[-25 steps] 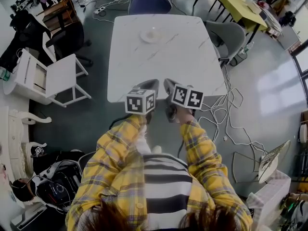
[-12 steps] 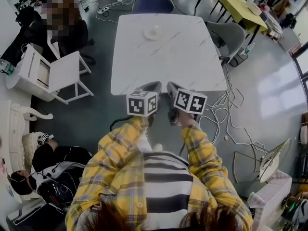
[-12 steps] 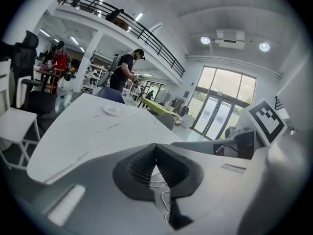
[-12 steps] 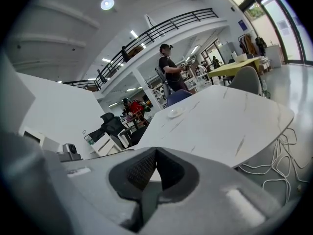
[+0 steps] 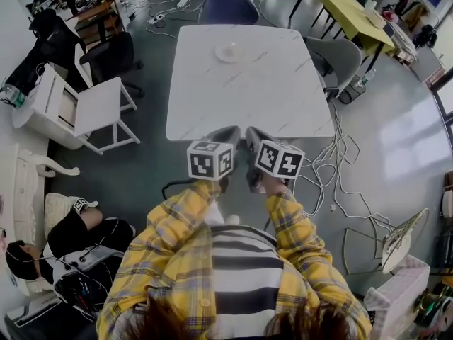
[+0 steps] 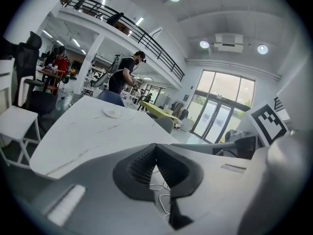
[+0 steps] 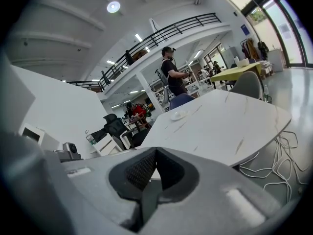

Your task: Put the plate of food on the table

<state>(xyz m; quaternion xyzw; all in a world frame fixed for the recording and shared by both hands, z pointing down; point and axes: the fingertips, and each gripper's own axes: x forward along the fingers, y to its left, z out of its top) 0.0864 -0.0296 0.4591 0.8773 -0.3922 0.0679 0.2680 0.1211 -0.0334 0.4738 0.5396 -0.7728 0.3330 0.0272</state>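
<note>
Both grippers are parked at the near edge of the white marble-pattern rectangular counter (image 5: 283, 83), side by side, about mid-edge, tips just over the rim. Left gripper (image 5: 228, 134): fingers fully together, nothing between them. Right gripper (image 5: 253, 137): same, fingers closed tip to tip and empty. The small white round plate (image 5: 229, 52) sits on the counter near the middle of the far edge, well apart from both grippers; what's on it is too small to make out. The counter surface between the near edge and the plate is bare. Around the edges: a blue upholstered chair (image 5: 228, 7) is tucked at the far edge just behind the plate, and a grey shell chair (image 5: 338, 54) stands off the right edge near the far right corner. Loose white cables (image 5: 340, 165) lie on the floor by the near right corner. A white slatted chair (image 5: 92, 108) stands left of the counter, with open floor between it and the left edge.
</note>
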